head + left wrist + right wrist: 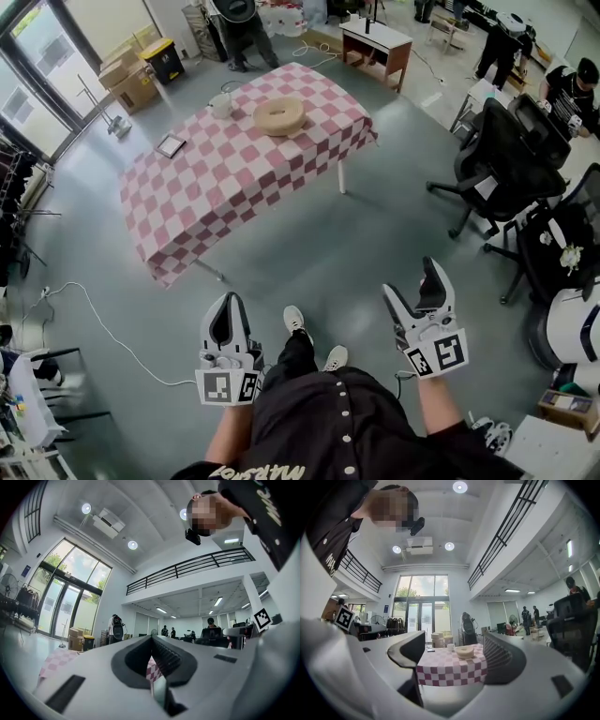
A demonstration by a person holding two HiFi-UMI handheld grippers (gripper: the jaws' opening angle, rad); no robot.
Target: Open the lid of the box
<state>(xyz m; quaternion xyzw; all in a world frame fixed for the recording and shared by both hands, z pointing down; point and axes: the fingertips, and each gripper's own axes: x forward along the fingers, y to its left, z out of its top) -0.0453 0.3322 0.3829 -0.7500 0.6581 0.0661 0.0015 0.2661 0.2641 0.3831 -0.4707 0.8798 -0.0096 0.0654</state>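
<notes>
Box (278, 115), round and tan, sits on the far half of the bench (187, 202) with the pink checked cloth, lid on, well apart from both claws. White cup (221, 104) stands near it to the left, and a small flat tablet (171, 145) lies closer to the left edge. Left claw (228, 305) is held low over the grey floor (375, 234), jaws together, only a thin slit showing. Right claw (412, 286) is wide apart with nothing between the jaws. Black office chairs (506, 164) stand at right.
</notes>
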